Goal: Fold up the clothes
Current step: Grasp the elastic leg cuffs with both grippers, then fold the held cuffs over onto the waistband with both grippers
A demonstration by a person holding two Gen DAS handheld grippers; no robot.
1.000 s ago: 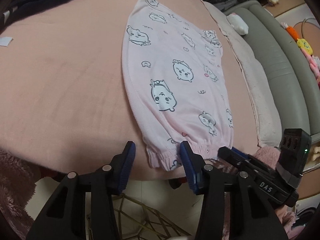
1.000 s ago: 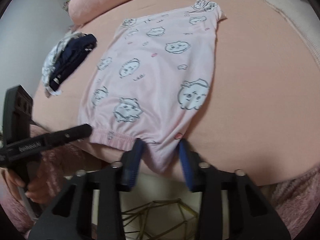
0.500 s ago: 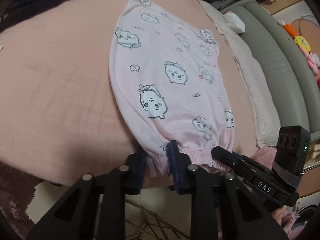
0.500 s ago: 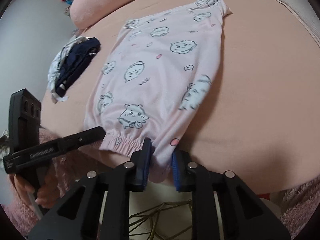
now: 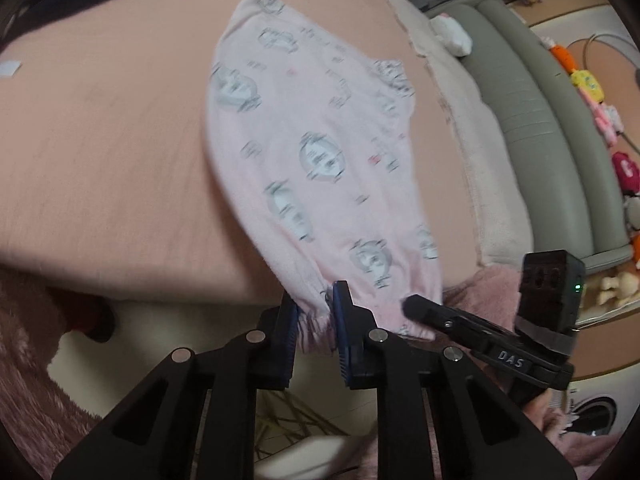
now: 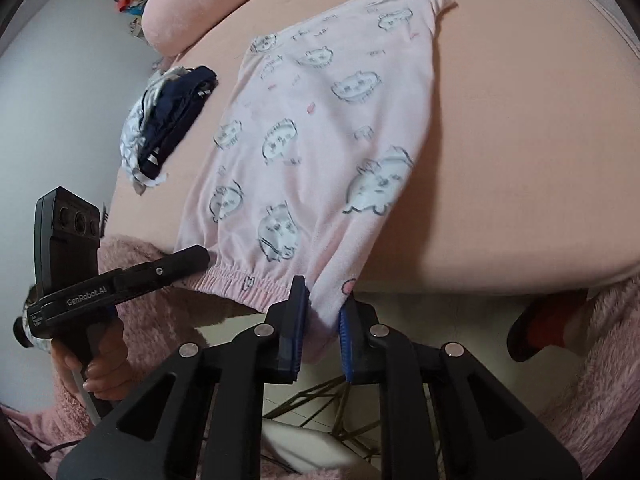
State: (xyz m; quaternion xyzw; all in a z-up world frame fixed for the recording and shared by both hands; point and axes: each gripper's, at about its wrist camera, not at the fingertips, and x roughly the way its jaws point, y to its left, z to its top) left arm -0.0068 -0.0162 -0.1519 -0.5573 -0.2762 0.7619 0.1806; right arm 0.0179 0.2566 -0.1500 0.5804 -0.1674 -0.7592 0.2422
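Two grippers held the near hem of the garment (image 6: 320, 132), one at each end of its gathered band, at the front edge of the bed (image 6: 520, 160). The left gripper (image 5: 316, 320) had just been closing, and its pads were clamped on the hem's left corner. The right gripper (image 6: 323, 312) had likewise just been closing and pinched the right corner, with a fold of cloth hanging down between its fingers.

Judging from these grips, the main risk was a slip: each pinch took only a thin bite of stretchy, gathered fabric, so a quick lift could pull a corner free and let that side drop. Uneven raising of the two hands would skew the fold, leaving the edges out of line. Dragging rather than lifting could also bunch the cloth against the sheet.

The garment was pale pink and soft-looking, printed with cartoon animal faces in grey outline. It lay flat lengthwise from the front edge toward the middle of the bed, its far end narrower. A dark pile (image 6: 168, 120) sat well apart near the bed's left edge.
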